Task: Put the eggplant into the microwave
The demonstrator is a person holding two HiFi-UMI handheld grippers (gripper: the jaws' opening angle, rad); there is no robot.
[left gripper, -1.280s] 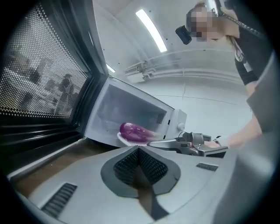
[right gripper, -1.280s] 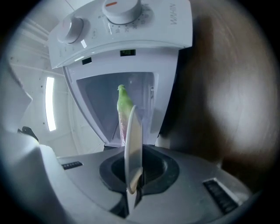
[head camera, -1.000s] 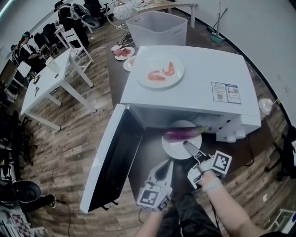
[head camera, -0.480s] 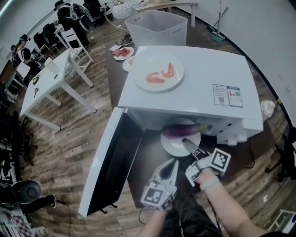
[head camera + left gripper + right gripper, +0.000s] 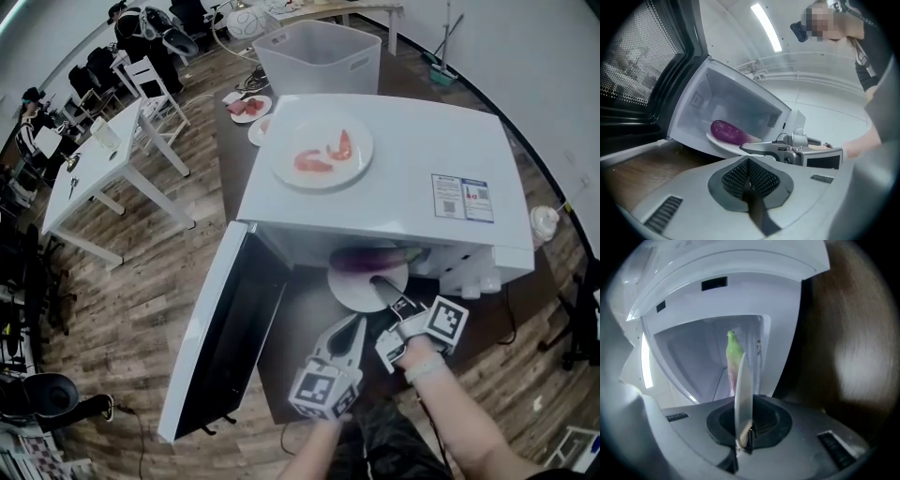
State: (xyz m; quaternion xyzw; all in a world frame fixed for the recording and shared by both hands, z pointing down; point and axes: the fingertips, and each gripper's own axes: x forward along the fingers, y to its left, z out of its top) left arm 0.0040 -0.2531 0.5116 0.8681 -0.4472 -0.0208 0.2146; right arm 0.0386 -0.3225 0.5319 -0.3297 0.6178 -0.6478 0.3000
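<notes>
The purple eggplant point(image 5: 367, 260) lies on a white plate point(image 5: 356, 287) at the mouth of the white microwave point(image 5: 394, 187), partly under its top edge. My right gripper point(image 5: 383, 287) is shut on the plate's near rim. In the right gripper view the plate point(image 5: 743, 390) stands edge-on between the jaws, with the eggplant's green stem point(image 5: 734, 348) behind it inside the cavity. My left gripper point(image 5: 354, 325) is shut and empty, just left of the right one. The left gripper view shows the eggplant point(image 5: 726, 131) on the plate point(image 5: 719, 143) at the cavity floor.
The microwave door point(image 5: 230, 323) hangs wide open to the left. A plate with red food pieces point(image 5: 323, 150) sits on top of the microwave. Behind stand a grey bin point(image 5: 319, 56) and small plates point(image 5: 251, 107); a white table point(image 5: 98, 164) is at left.
Both grippers moved toward the microwave. The plate with the eggplant slid further into the cavity, so more of the eggplant is under the top edge.
</notes>
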